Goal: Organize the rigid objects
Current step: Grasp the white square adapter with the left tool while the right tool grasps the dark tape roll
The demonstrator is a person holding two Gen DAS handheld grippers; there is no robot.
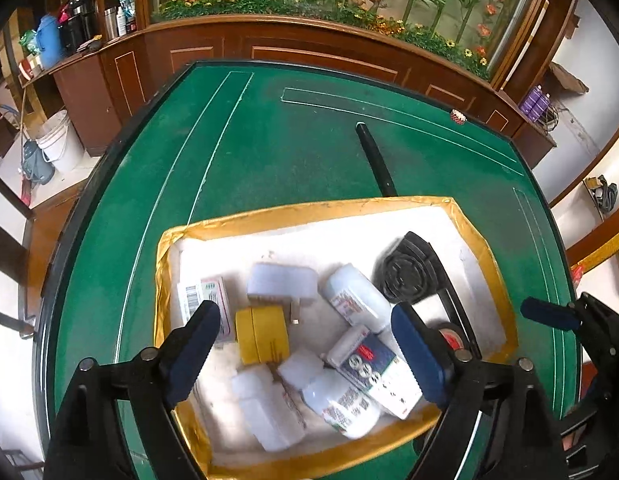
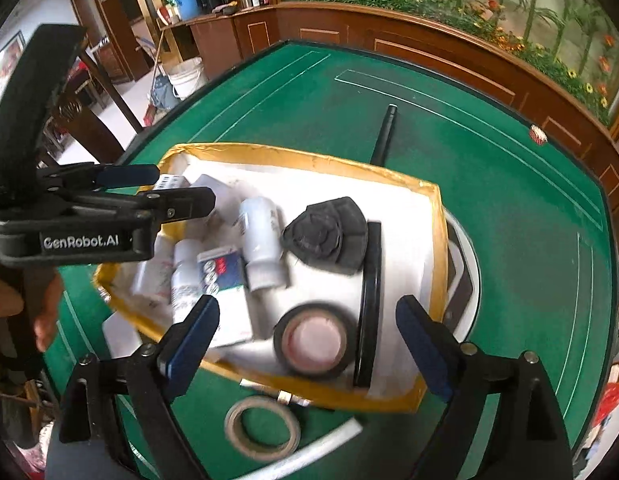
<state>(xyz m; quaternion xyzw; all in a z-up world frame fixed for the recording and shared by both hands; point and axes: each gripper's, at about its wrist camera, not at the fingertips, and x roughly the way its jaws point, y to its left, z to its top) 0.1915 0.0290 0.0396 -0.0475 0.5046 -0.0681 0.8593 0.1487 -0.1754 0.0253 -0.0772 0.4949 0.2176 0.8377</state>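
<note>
Here, the rigid things lie piled in a white tray with a gold rim point(image 1: 485, 248), which sits on the green surface point(image 1: 269, 140). Inside are white bottles point(image 1: 355, 294), a yellow tub point(image 1: 263, 334), a small box with plug pictures point(image 1: 373, 364), a black roll of tape point(image 2: 315, 340) and a black fan-like part point(image 2: 329, 236). They are packed close, many touching.

Both tools hang above the tray and point down into it. The left tool point(image 1: 305, 352) has its fingers spread wide, with nothing between them. The right tool point(image 2: 307, 344) is spread wide too and holds nothing; the black tape lies below the gap.

Outside the tray, at its near edge, a pale tape ring point(image 2: 261, 428) lies on the surface. A long black rod point(image 1: 375, 160) pokes out past the far rim.

What could go wrong? The two tools are close together, so they might bump. Also, the bottles are round and could roll or slip if one gets nudged while a neighbour is picked.
</note>
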